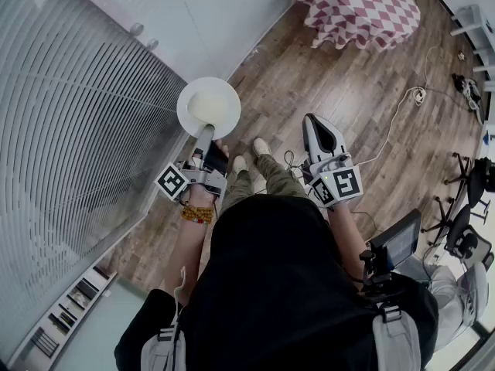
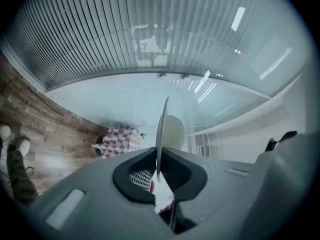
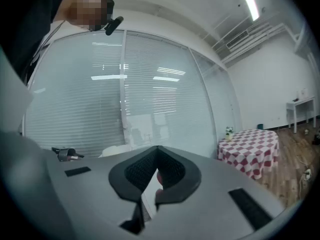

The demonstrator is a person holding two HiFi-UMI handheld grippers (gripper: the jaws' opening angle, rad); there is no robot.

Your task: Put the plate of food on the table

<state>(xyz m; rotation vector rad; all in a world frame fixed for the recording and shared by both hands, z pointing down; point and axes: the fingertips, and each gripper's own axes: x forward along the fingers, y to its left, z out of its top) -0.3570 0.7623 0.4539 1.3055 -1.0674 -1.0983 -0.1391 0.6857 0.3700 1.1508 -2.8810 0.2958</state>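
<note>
**Item: plate of food, in carriage, not delivered.**

- Plate (image 1: 209, 105): white, round, carried in the air above the wooden floor (image 1: 371, 91), just beside a glass wall (image 1: 69, 130) with blinds. It rests on nothing. It appears as a full disc from the head view and as a thin edge (image 2: 161, 134) in the left gripper view.
- Food (image 1: 204, 108): one pale rounded mound, sitting a little off the plate's centre. What kind it is cannot be told.
- Left gripper (image 1: 205, 135): jaws clenched on the plate's near rim, one above and one below.
- Right gripper (image 1: 315, 124): jaws closed tip to tip with nothing between them, held forward at the person's right side and idle.
- Counter (image 1: 360, 6): draped in a red-and-white checked cloth and well apart from the plate, across the room. A small vase (image 3: 229, 131) stands on it.

**Progress, as judged:** the pick-up is done and the grip looks firm. What is left is the walk to the counter, lowering the plate level onto the cloth clear of the vase, and releasing the rim. Roughly the first half is complete.
</note>
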